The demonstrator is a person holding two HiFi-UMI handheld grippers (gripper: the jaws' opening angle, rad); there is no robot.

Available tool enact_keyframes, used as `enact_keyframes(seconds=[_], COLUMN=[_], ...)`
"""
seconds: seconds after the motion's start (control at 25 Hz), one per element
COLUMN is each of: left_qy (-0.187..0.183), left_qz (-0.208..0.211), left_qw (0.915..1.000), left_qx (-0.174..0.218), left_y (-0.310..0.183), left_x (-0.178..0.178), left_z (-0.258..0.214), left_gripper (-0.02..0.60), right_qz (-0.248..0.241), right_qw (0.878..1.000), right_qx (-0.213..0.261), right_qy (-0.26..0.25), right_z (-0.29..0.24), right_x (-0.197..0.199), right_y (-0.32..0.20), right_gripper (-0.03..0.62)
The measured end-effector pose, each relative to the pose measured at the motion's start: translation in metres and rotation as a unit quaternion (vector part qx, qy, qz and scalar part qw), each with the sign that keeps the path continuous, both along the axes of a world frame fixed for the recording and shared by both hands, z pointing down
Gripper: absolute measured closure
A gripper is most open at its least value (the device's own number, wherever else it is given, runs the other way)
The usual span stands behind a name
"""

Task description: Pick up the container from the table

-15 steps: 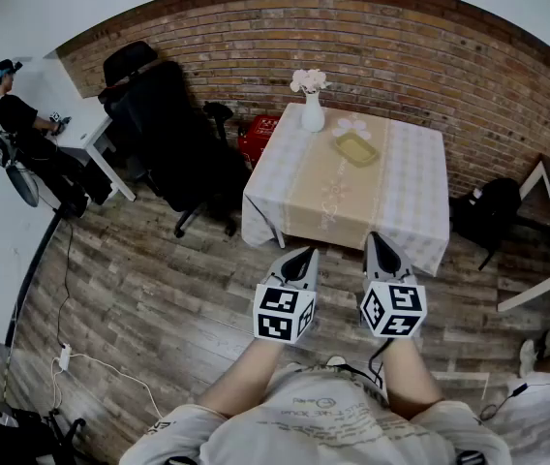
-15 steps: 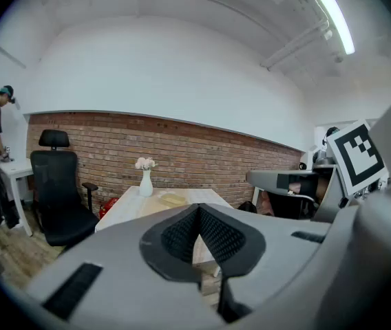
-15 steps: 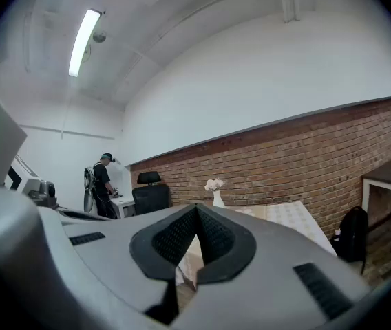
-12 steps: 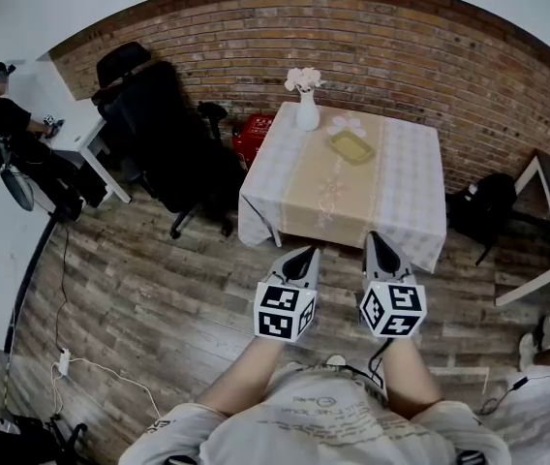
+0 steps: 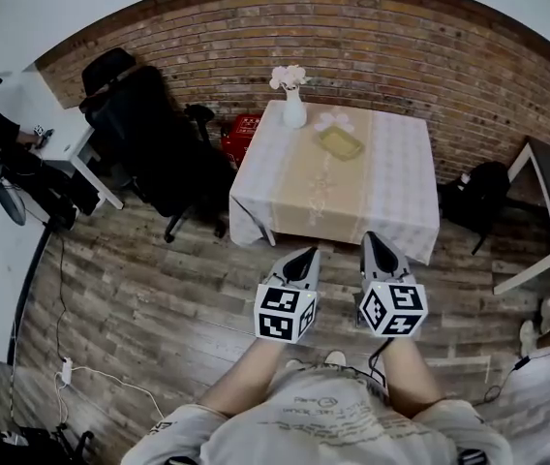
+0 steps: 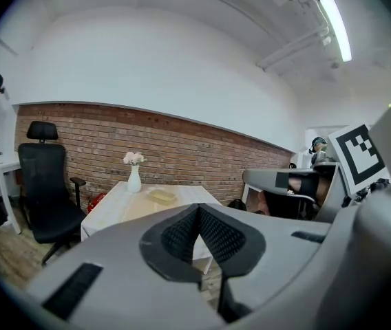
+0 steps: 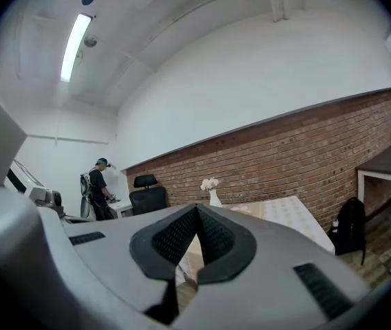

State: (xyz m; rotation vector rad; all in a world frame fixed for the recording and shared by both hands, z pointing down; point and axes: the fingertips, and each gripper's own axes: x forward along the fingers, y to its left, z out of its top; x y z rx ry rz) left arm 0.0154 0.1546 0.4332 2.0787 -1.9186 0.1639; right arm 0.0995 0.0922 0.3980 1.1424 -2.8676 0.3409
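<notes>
A shallow yellowish container (image 5: 340, 142) lies on the cloth-covered table (image 5: 391, 197) near its far side, also visible as the container (image 6: 161, 196) in the left gripper view. My left gripper (image 5: 306, 257) and right gripper (image 5: 373, 245) hover side by side over the wooden floor, short of the table's near edge. Both are shut with nothing between the jaws. In the right gripper view the container is hidden behind the right gripper (image 7: 197, 212).
A white vase with flowers (image 5: 292, 100) stands at the table's far left corner. A black office chair (image 5: 154, 134) and a red crate (image 5: 243, 132) are left of the table. A person (image 5: 4, 143) stands by a white desk far left. A dark bag (image 5: 483, 194) and side table (image 5: 546, 201) are on the right.
The view has shifted forward, so the table and chair sit slightly higher and to the left in the head view. Both grippers keep the same pose, shut.
</notes>
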Motion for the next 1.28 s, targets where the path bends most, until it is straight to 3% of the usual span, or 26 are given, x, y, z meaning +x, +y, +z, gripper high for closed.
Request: enact_keyframes(seconds=[0.84,1.28], left_qy=[-0.011,-0.011], left_qz=[0.001,-0.002], left_qw=[0.9999,0.9999], left_qx=[0.008,0.006], left_y=[-0.059,-0.088], left_x=[0.055,0.039], left_z=[0.002,0.013], left_gripper=[0.577,0.577], right_qz=[-0.03,-0.044], right_qw=[0.999,0.999], right_qx=[0.018,0.019], right_qy=[0.028,0.023], right_z=[0.012,0.019], right_x=[0.041,0.021], right_y=[-0.046,-0.072], right_gripper=[0.592,0.592])
